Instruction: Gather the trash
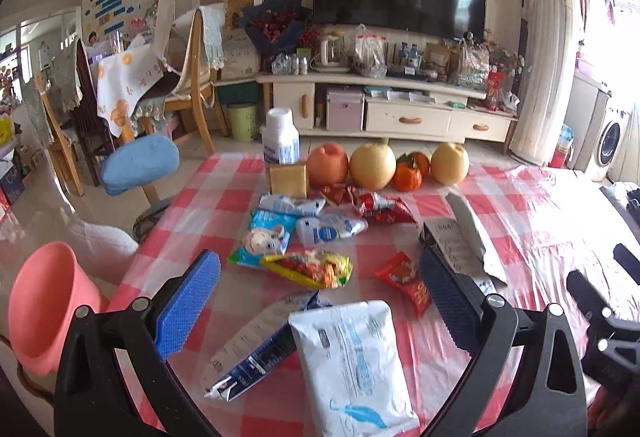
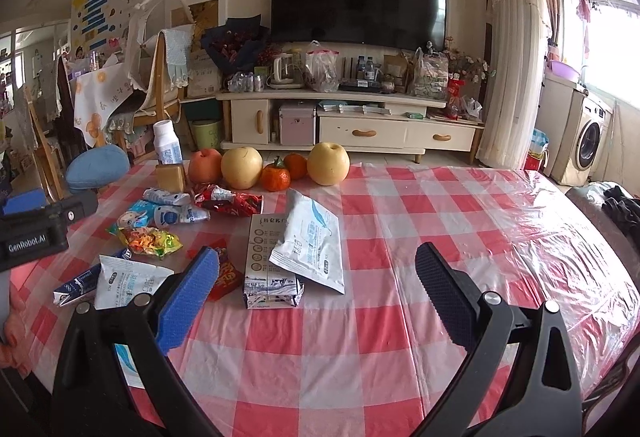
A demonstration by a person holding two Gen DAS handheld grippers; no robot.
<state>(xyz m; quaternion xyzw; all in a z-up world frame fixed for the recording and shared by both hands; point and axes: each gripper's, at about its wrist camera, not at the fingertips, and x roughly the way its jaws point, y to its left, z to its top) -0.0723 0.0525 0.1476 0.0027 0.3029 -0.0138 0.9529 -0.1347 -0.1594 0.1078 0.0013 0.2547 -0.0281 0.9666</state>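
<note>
Nothing looks collected yet, as far as I can judge: at my far left the pink bin (image 1: 42,301) sits off the edge of the tabletop (image 2: 440,221), and what I can see of its inside shows no wrappers. My left hand-held gripper (image 1: 320,277) hangs spread wide with nothing between its pads, above the white wipes pack (image 1: 352,365) and the flattened blue carton (image 1: 248,353) lying just beside it. Further in sit the yellow snack bag (image 1: 308,269), the blue cartoon packet (image 1: 264,237), the small white pouches (image 1: 328,229) and the red wrappers (image 1: 372,203), all loose on the checked cloth. To the right, the small red sachet (image 1: 404,281), then the grey carton (image 2: 268,261) with a white pouch (image 2: 312,241) leaning across it. My right hand-held gripper (image 2: 316,269) is likewise spread and empty, near that carton. The fruit (image 2: 328,163) and pill bottle (image 2: 167,143) along the back edge I take as things to leave. So the whole pile remains, every piece still to lift into the bin.
</note>
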